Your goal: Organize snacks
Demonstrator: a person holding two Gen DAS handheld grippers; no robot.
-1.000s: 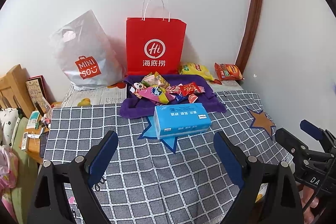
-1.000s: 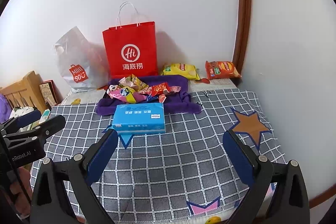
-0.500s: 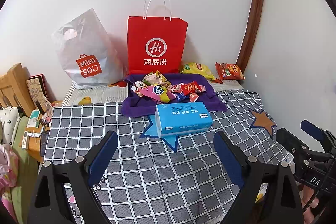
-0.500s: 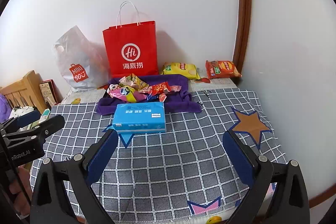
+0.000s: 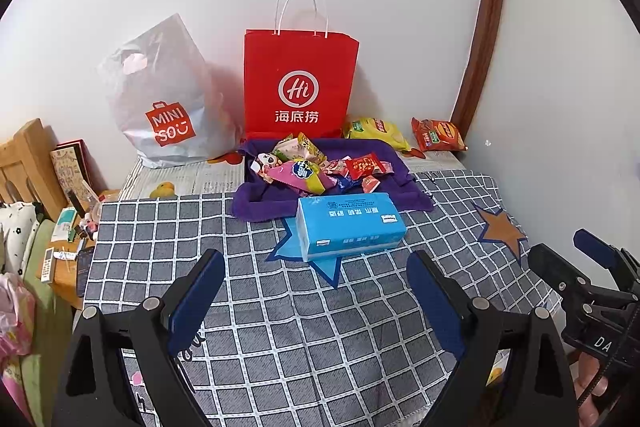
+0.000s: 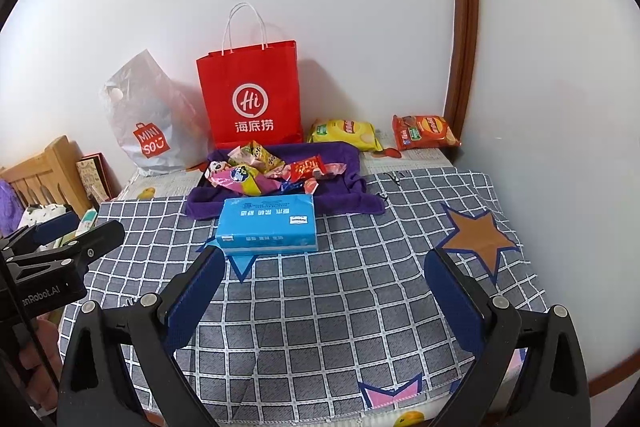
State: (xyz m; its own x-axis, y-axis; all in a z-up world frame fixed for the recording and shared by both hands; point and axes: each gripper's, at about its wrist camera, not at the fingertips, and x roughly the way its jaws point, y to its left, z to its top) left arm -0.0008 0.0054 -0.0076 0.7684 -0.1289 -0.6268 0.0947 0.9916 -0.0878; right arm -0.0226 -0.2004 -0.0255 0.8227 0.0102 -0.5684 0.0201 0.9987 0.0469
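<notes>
Small mixed-colour snack packets (image 5: 316,169) lay heaped on purple cloth tray (image 5: 256,203), straight ahead beyond blue rectangular tissue pack (image 5: 350,225), its long axis crosswise. Left gripper (image 5: 310,293) and right gripper (image 6: 320,291) spread wide, empty, roughly equally far.

Tissue box (image 5: 349,227) before snack tray (image 5: 256,205); bags (image 5: 299,83) behind.
</notes>
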